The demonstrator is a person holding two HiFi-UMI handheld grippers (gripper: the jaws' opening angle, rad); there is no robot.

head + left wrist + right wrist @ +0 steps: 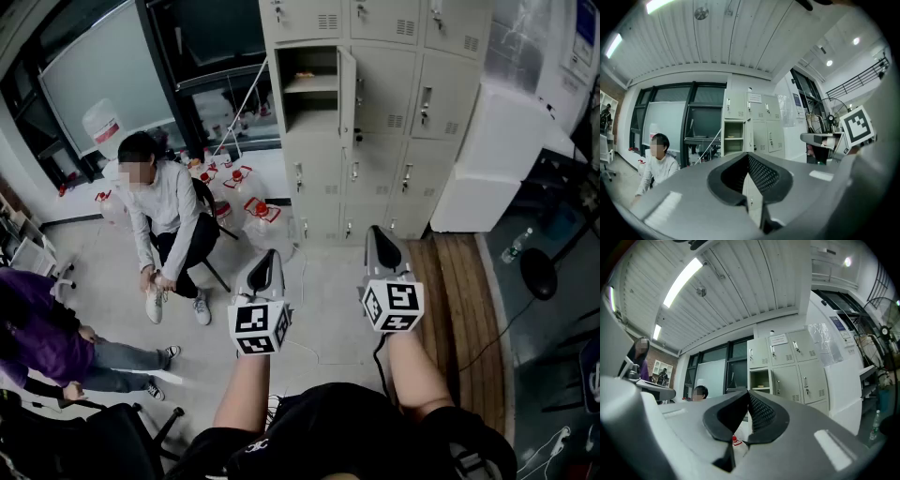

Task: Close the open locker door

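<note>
A bank of beige lockers point(394, 103) stands across the room ahead. One upper left compartment point(309, 89) is open, and its door point(347, 98) swings out edge-on towards me. The open compartment also shows in the left gripper view point(733, 137) and the right gripper view point(760, 380). My left gripper point(272, 255) and right gripper point(377, 232) are held side by side at waist height, far short of the lockers. Both point at the lockers. Each is shut with its tips meeting and nothing between them, as the left gripper point(748, 154) and right gripper point(749, 393) show in their own views.
A person in white point(167, 214) sits on a chair left of the lockers. Another person in purple point(42, 337) sits at the far left. Red-and-white containers point(255, 208) lie on the floor. A white box point(492, 155) and a wooden platform point(461, 300) are on the right.
</note>
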